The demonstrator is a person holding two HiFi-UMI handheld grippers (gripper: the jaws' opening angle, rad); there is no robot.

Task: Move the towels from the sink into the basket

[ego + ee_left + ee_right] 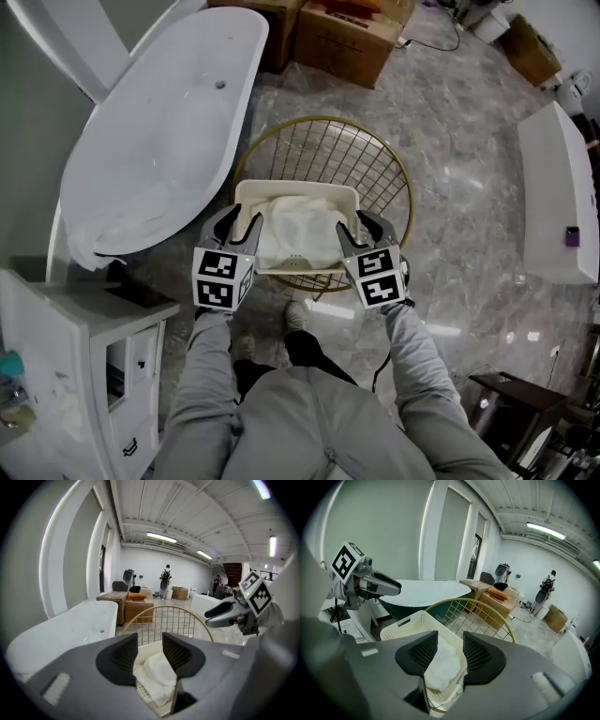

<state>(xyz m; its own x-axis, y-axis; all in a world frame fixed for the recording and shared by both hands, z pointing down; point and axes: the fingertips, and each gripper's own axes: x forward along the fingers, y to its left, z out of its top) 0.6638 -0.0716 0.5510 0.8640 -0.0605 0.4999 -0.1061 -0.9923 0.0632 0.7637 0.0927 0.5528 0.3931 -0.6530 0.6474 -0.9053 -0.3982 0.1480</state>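
A white towel [300, 227] lies crumpled inside the cream plastic basket [295, 187], which rests on a round gold wire frame [328, 141]. My left gripper [234, 223] hovers over the basket's near left corner and my right gripper [364, 228] over its near right corner. Both are open with nothing between the pads. In the left gripper view the towel [157, 674] shows below the parted jaws of the left gripper [150, 648]. The right gripper view shows the same towel [443, 667] under the right gripper [450, 646]. A pale cloth-like heap [127, 223] lies at the near end of the white bathtub [159, 122].
The bathtub runs along the left. A white cabinet [84, 347] stands at the near left and cardboard boxes [347, 37] at the back. A long white fixture [558, 197] is at the right. The person's legs are just behind the basket. Marble floor surrounds the wire frame.
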